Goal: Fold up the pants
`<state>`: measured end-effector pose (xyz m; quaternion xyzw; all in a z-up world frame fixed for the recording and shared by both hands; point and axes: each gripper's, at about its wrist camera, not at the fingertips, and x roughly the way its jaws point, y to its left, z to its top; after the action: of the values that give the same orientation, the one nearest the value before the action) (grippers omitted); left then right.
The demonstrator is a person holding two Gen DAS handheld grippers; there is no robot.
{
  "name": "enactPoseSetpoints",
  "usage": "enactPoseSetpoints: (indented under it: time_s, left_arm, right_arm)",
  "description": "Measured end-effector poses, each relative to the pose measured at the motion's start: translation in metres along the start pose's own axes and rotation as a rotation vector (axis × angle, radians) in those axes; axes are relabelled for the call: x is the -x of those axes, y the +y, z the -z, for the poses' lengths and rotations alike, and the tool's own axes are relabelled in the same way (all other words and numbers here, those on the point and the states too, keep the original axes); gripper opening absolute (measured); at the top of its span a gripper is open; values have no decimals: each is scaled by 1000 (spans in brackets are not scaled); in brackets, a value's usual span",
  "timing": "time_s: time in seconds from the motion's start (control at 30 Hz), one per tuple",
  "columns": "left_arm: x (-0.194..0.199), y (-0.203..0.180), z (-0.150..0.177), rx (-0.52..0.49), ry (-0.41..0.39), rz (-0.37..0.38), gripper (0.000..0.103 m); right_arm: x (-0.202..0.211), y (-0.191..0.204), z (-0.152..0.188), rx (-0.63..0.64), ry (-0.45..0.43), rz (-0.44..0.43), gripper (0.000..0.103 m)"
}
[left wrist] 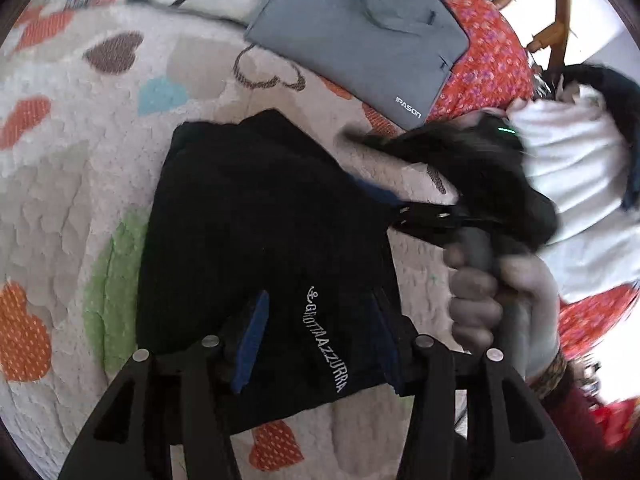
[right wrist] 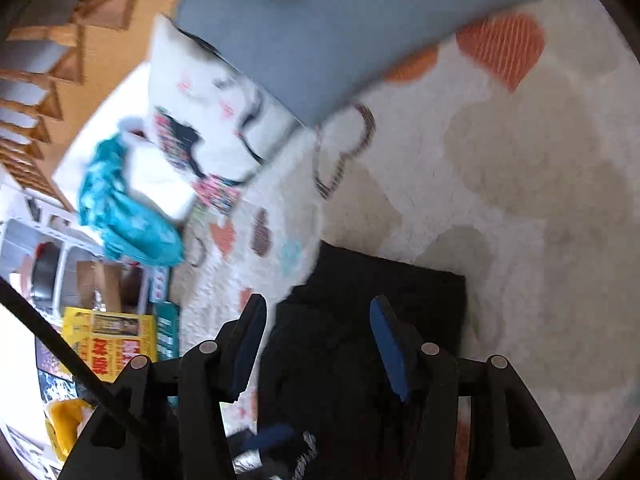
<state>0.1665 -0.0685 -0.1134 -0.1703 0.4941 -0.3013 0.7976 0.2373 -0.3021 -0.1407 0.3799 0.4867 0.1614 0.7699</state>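
Note:
The black pants (left wrist: 260,240) lie folded into a compact block on a white blanket with coloured hearts; white lettering shows near their close edge. My left gripper (left wrist: 320,340) is open, its blue-padded fingers (left wrist: 252,340) straddling the near edge of the pants. My right gripper (left wrist: 400,210), held in a hand, shows blurred at the pants' right edge in the left wrist view. In the right wrist view the right gripper (right wrist: 318,344) is open above the pants (right wrist: 384,312), with nothing between its fingers.
A grey laptop sleeve (left wrist: 360,36) lies beyond the pants on the blanket (left wrist: 80,160). A white patterned pillow (right wrist: 208,120) and a teal cloth (right wrist: 124,208) lie at the blanket's far left. A red floral cover (left wrist: 492,60) and wooden chairs (left wrist: 548,20) lie to the right.

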Motion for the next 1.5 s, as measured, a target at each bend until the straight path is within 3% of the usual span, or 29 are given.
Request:
enactPoseSetpoints:
  time_s: [0.07,0.13,0.23,0.3,0.33,0.37,0.5,0.6,0.63,0.73,0.83,0.97,1.03,1.2,1.23,1.27,1.37,1.5]
  left_arm:
    - [-1,1,-1,-3,4,2,50]
    - [-1,5,-2,9,10,22,50]
    - [-1,11,-2,16,10,33,50]
    - [-2,9,-1,14,4,31,50]
    - [-3,9,-1,13,2,28,50]
    - [-3,8,0,10,1,25,50]
    - [-1,7,1,5,-3,21,50]
    - [8,8,4,32,0,37,50]
    - [13,7,6,37,-5,45,50]
    - [40,6,17,33,-43,27,50]
    - [63,14,28,64,-72,10,51]
    - [87,33,49,154,-105,14,51]
    - [95,39,57,194,-121,22,51]
    - [112,46,75,264,-153,39,51]
    - [114,46,76,263,-155,35,51]
    - [116,46,78,259,-158,28,51]
    - [120,48,81,259,-164,18,52]
    - [117,52,84,280,-158,26,52]
  right_arm:
    - [-7,-14,-2,-11,11,142,0]
    - [2,-19,2,-13,-11,178,0]
    - [24,3,13,54,-95,309,2]
    - [37,17,23,104,-150,322,25]
    - [45,21,29,111,-176,303,44]
    - [53,24,36,106,-197,259,49]
    - [62,21,63,52,-172,40,50]
    - [59,12,84,26,-133,-39,50]
    - [55,8,88,23,-121,-27,50]
    - [42,-6,94,25,-91,158,47]
    - [54,-6,101,91,-131,293,48]
    - [74,-1,110,78,-136,163,49]
    - [72,5,113,96,-124,137,49]
    - [37,18,122,138,-35,203,51]
    - [33,20,124,149,-29,217,49]
    - [33,22,125,162,-33,227,34]
    - [45,25,125,182,-51,249,6]
    - [67,13,120,161,-81,296,2]
